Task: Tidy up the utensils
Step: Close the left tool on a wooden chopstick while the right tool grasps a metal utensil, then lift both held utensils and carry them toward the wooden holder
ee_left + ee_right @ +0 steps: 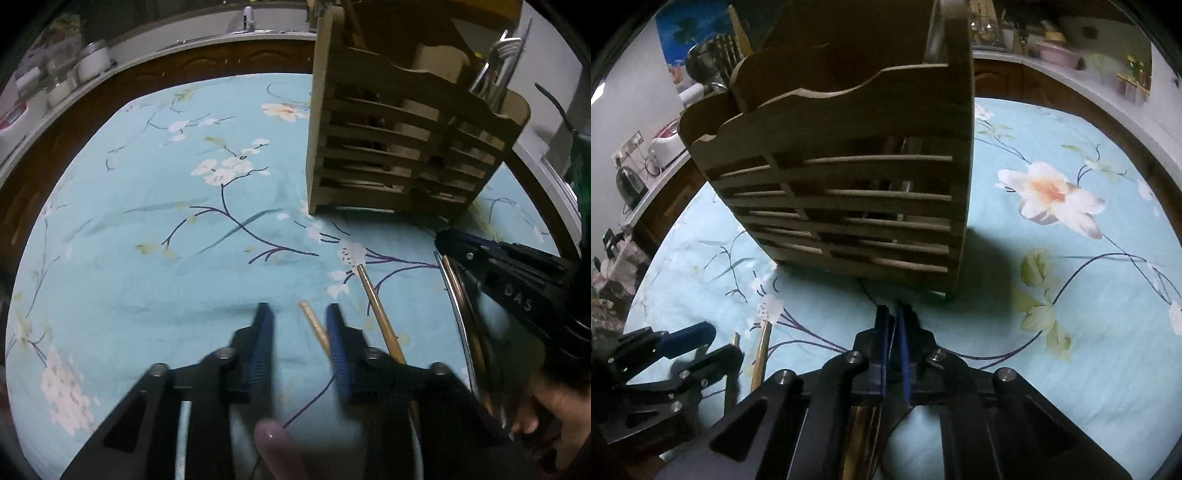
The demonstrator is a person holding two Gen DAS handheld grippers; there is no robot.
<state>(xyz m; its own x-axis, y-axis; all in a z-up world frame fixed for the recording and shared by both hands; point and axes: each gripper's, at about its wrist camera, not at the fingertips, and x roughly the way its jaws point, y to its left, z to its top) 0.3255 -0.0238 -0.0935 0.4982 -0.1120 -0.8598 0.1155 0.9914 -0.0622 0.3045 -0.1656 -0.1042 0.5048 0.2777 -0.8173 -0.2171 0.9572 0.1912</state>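
- Left claw (299,314): blue-padded fingers parted by a moderate gap, tips low over the surface (147,258). A pale wooden chopstick (316,326) lies slanted in the gap, close against the inner face of the right-hand pad; whether the pad presses on it cannot be told. The other pad stands clear, so no grip is made.
- Second chopstick (376,306): darker, brown, lying on the cloth just outside the left claw's right-hand finger, its far tip beside a white flower print.
- Right claw (893,317): blue pads drawn almost together. A thin dark item runs between them, seemingly pinched; its kind cannot be told from the right wrist view. In the left wrist view the same claw (443,240) sits over a slim metal utensil handle (456,306) lying on the cloth.
- Wooden utensil holder (406,136): slatted, compartmented, upright on the surface beyond both claws; metal utensils (498,62) stand in one compartment.
- Surface covering: light blue cloth with a branch-and-blossom print.
- A fingertip (275,450) of the person shows at the lower edge, left wrist view.
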